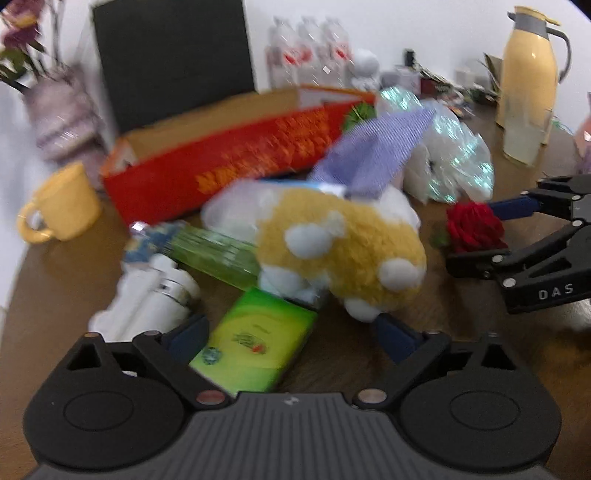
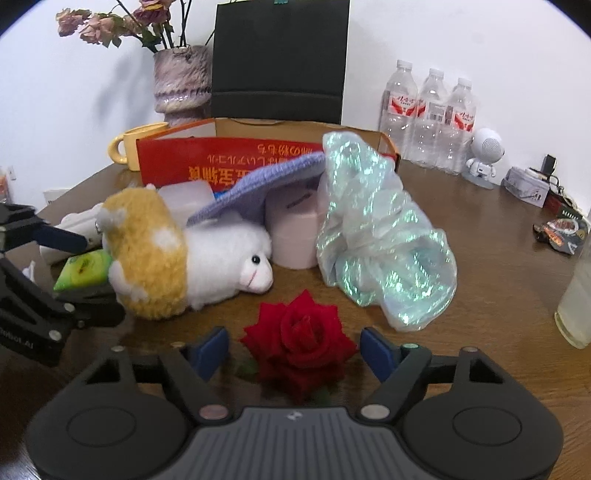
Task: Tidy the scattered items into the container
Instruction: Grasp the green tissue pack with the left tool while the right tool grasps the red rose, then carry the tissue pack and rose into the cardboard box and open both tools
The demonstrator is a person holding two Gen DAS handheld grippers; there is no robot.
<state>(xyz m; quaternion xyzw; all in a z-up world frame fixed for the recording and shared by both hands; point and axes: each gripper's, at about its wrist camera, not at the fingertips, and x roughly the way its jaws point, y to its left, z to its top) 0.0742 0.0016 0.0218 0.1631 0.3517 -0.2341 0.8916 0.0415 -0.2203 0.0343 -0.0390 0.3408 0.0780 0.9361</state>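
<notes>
Fluffy plush toy (image 2: 177,254) and crinkly bag (image 2: 380,236) crowded frame centre before red box (image 2: 229,155); right gripper (image 2: 293,347) wide around rose (image 2: 299,339), left gripper (image 1: 291,332) wide

Against the white wall behind my table (image 2: 480,295) stands a purple vase (image 2: 181,85) of faded pink flowers (image 2: 110,22), and just beside it a black bag (image 2: 280,59). To the right I see three water bottles (image 2: 430,118) in a row, a small white robot figure (image 2: 484,155) touching the last one. A yellow mug (image 1: 62,205) sits near the vase. A cream thermos jug (image 1: 532,81) stands upright, far right.
</notes>
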